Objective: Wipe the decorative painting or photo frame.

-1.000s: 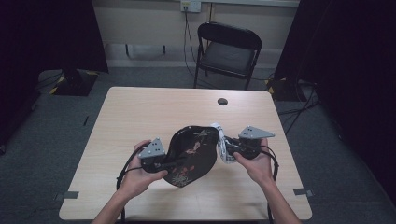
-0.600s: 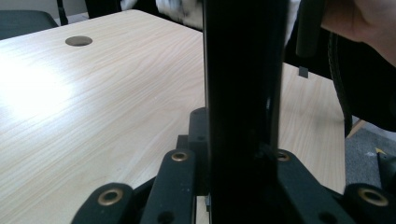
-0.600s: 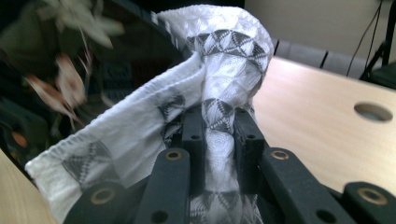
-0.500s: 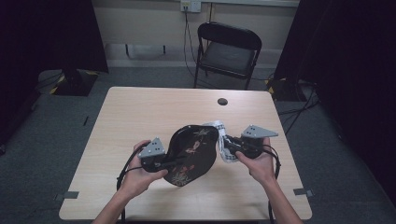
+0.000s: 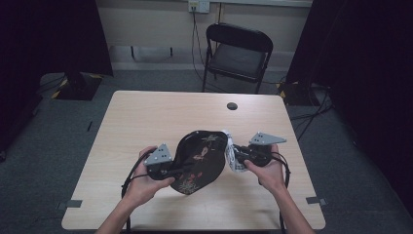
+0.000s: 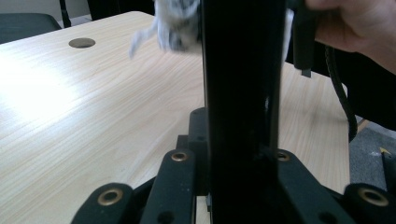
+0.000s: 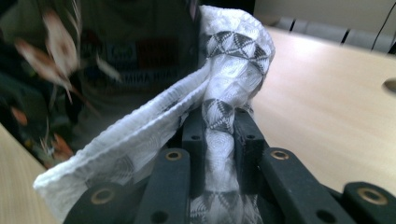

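Observation:
A glossy black plate with a red and gold flower pattern is held tilted above the table. My left gripper is shut on its left rim. In the left gripper view the plate stands edge-on between the jaws of the left gripper. My right gripper is shut on a white cloth with a black pattern, and the cloth lies against the plate's right edge. In the right gripper view the cloth bunches out of the right gripper, with the plate's shiny face just beyond it.
The light wooden table has a round cable hole near its far edge. A black folding chair stands behind the table. Dark curtains hang at both sides, and cables run over the grey carpet.
My right hand has shifted slightly with the cloth against the plate's right edge. The left hand and the plate have stayed almost still.

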